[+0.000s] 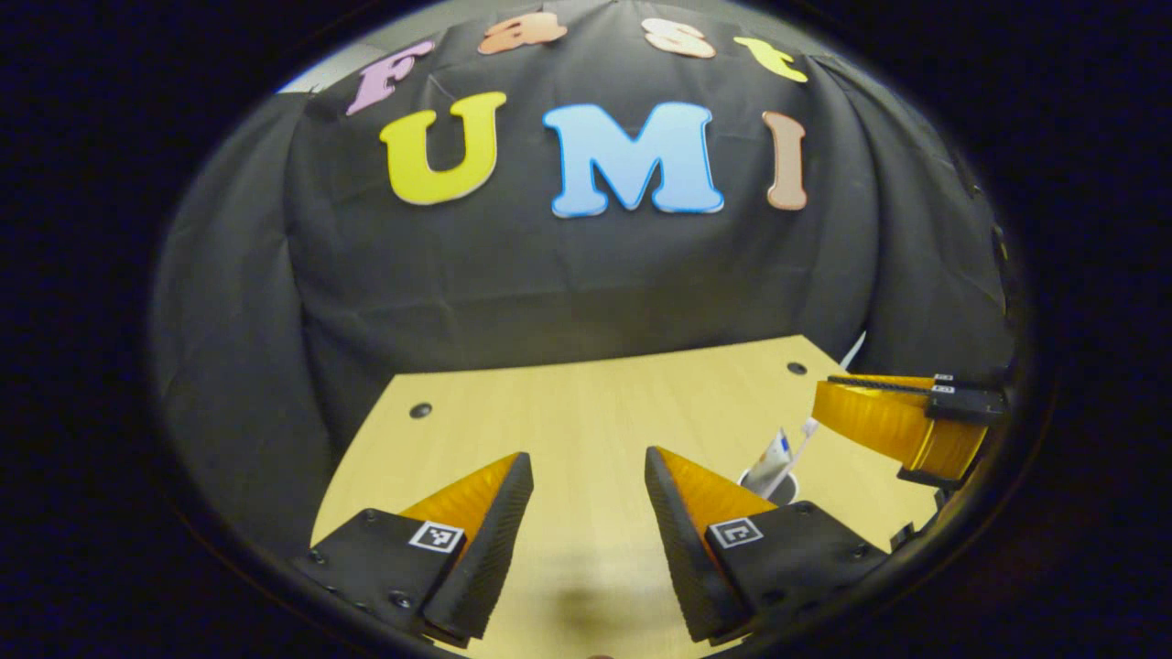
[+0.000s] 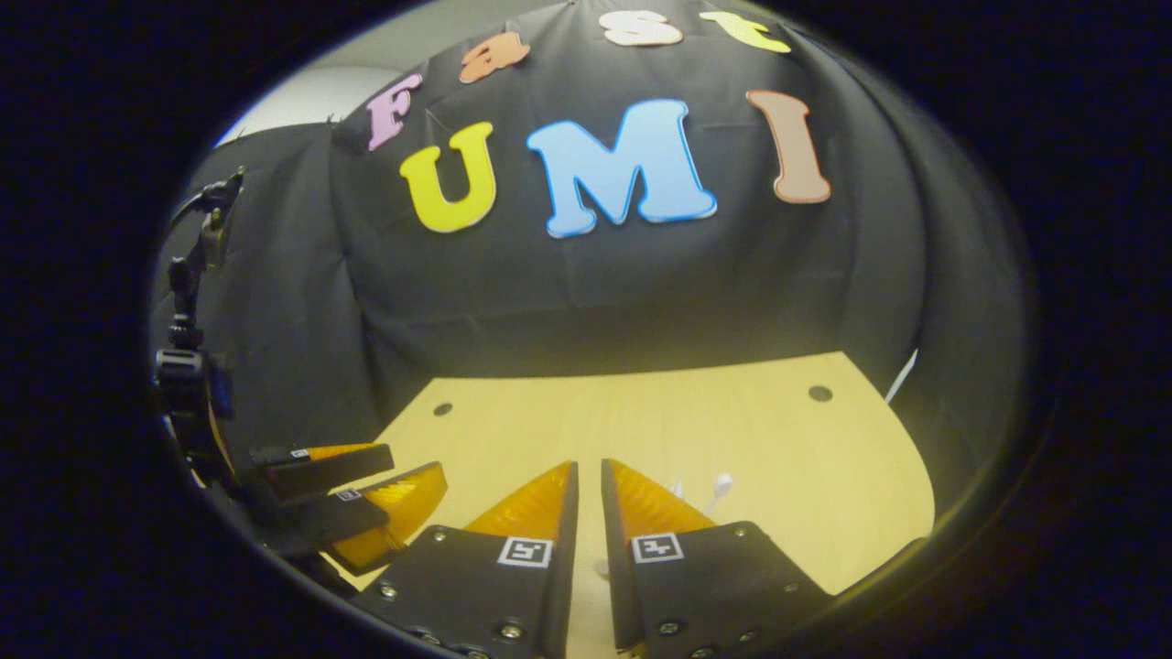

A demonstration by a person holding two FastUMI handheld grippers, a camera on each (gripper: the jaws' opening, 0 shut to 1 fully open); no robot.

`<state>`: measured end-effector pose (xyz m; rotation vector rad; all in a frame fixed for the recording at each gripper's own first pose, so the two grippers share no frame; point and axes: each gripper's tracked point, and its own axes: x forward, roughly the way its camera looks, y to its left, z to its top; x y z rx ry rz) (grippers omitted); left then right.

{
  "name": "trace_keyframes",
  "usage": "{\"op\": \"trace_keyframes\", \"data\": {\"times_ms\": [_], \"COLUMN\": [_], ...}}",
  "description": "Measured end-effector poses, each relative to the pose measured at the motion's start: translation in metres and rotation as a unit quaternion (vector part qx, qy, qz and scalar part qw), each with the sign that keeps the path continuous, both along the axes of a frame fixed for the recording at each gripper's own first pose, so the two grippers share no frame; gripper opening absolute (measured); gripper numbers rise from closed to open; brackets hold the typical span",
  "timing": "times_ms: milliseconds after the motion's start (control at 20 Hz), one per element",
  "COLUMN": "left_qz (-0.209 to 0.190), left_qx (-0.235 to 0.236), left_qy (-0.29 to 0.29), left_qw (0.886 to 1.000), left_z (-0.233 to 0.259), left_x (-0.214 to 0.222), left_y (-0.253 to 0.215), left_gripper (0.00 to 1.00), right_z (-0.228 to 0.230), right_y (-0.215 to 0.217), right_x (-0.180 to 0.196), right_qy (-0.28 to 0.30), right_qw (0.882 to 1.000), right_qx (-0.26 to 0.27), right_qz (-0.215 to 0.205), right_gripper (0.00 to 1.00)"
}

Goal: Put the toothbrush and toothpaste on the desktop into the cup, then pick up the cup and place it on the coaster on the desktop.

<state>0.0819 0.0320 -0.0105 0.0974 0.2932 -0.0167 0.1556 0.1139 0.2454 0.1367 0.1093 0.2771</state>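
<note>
Two grippers over the wooden desktop (image 1: 586, 394), both aimed at the back wall. Left gripper (image 1: 588, 476) hangs released, fingers wide apart, nothing between. Right gripper (image 2: 589, 485) nearly closed, thin gap, grasping nothing visible. Cup (image 1: 774, 485) right of left gripper holds toothpaste (image 1: 776, 453) and toothbrush (image 2: 721, 487); cup mostly hidden

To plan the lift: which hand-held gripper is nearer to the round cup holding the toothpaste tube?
Right. The right hand-held gripper hovers just above the round cup; the left hand-held gripper is beside it.

right gripper (image 2: 589, 513): nearly closed | toothbrush (image 2: 719, 490) beyond | desktop (image 2: 778, 439)
</note>
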Motion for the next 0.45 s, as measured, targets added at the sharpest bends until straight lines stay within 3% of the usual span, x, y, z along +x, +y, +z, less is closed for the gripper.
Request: {"op": "trace_keyframes", "data": {"times_ms": [250, 350, 450], "left_qz": [-0.016, -0.02, -0.027], "left_qx": [-0.011, -0.01, -0.006], "left_qy": [-0.102, -0.128, -0.139], "left_qw": [0.995, 0.992, 0.99], "left_z": [0.085, 0.1, 0.099], "left_x": [-0.008, -0.014, -0.017], "left_y": [-0.025, -0.027, -0.029], "left_gripper": [0.83, 0.82, 0.82], "right_z": [0.058, 0.068, 0.072], "right_y": [-0.014, -0.023, -0.026], "right_x": [-0.021, -0.03, -0.035], "right_qy": [-0.091, -0.123, -0.139], "right_qw": [0.996, 0.992, 0.989], "right_qx": [0.007, -0.004, -0.006], "right_qz": [-0.022, -0.038, -0.044], "right_gripper": [0.17, 0.12, 0.17]}}
